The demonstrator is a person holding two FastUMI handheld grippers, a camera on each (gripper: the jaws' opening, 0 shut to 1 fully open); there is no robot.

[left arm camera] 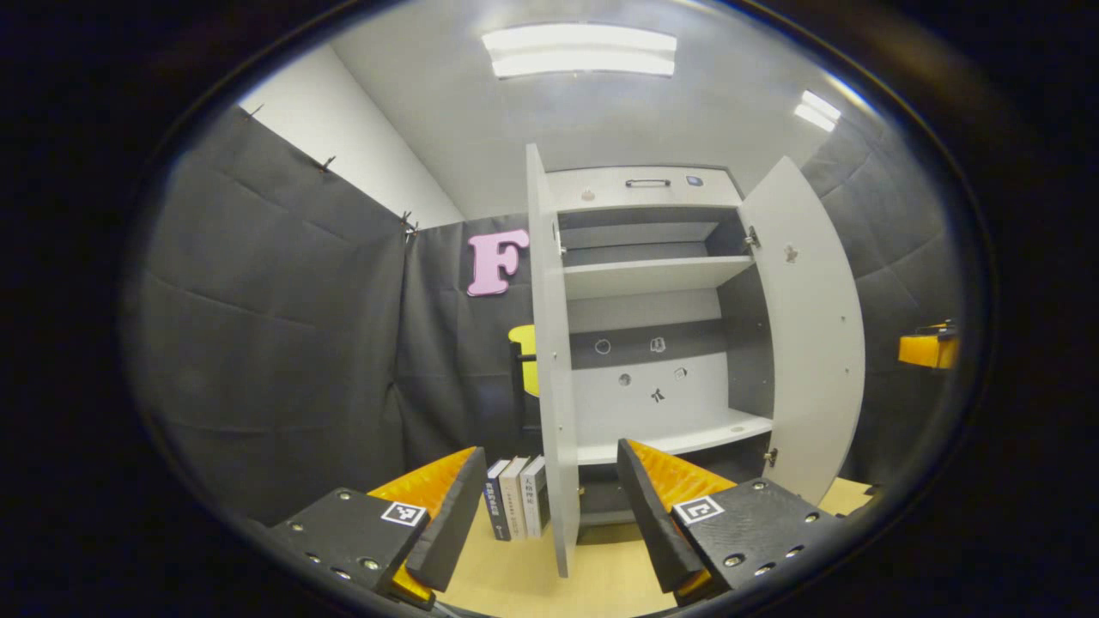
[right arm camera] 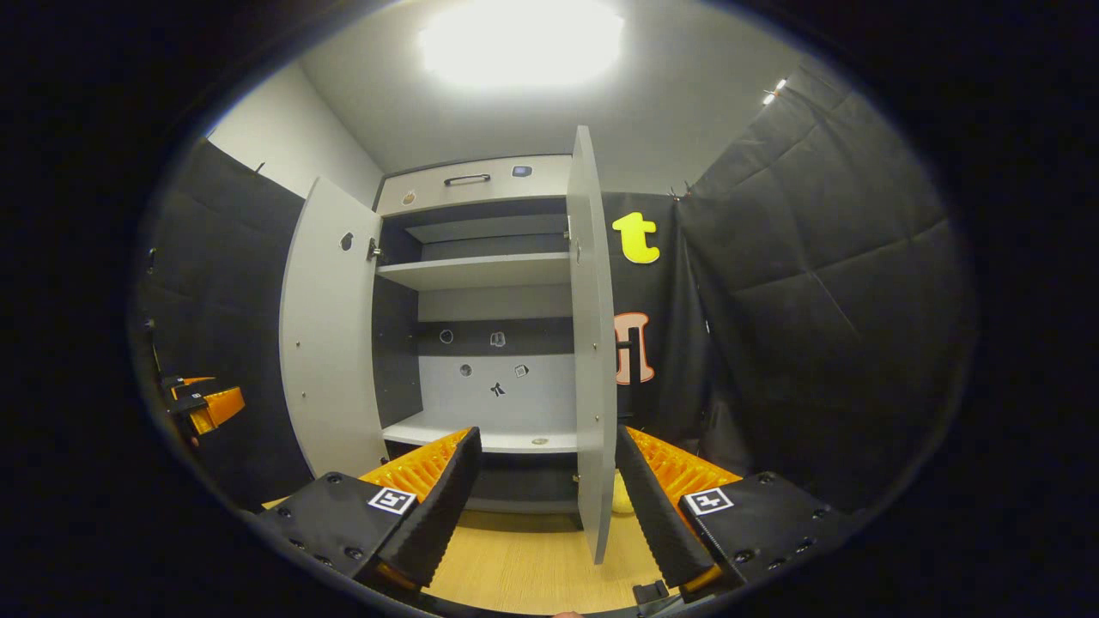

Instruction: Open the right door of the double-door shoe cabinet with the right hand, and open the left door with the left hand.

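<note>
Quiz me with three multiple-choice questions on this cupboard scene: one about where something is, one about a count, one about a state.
1. Where do the upright books stand?
A. On the top shelf
B. On the wooden floor beside the left door
C. On the cabinet's roof

2. How many books stand there?
A. One
B. Three
C. Six

3. How are the tall grey double-door shoe cabinet's doors?
A. Both open
B. Both closed
C. One open

Answers: 1 B, they stand on the floor just outside the left door. 2 B, three spines show. 3 A, the left door and right door are both swung out, baring the shelves.
</note>
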